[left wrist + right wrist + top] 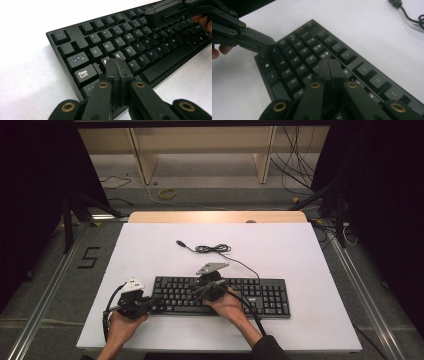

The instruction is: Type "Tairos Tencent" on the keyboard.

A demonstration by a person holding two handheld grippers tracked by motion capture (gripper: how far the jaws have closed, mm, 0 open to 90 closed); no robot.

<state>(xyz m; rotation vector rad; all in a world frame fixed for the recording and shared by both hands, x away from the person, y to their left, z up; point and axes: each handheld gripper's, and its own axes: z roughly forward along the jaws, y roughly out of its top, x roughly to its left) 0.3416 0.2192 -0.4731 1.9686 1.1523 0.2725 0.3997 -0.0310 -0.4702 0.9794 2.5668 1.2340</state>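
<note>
In the left gripper view the two black jaws are pressed together with nothing between them, and the left gripper (117, 68) has its tip over the left end of the keyboard (130, 47), right by the A and S keys. I cannot tell whether the tip touches a key or sits just above it. The Caps Lock key (85, 74) lies just to the left of the tip, with Tab above it and Esc at the far corner.

In the right gripper view the jaws are likewise clenched on nothing. The right gripper (329, 67) points down over the keyboard (317, 57) near the upper letter and number rows — the R and T region, as far as the blurred keys allow.

From the high view, the left gripper (150, 301) meets the keyboard's left edge, held by the left hand (122, 322); the right gripper (197, 292) reaches over the middle-left keys, held by the right hand (227, 305).

The keyboard (260, 297) lies flat in the near-middle of the white table (150, 250), long side toward the person. Its cable (212, 249) runs from the back edge to a small loose coil — ending in a plug (180, 242) lying on the table beyond.
</note>
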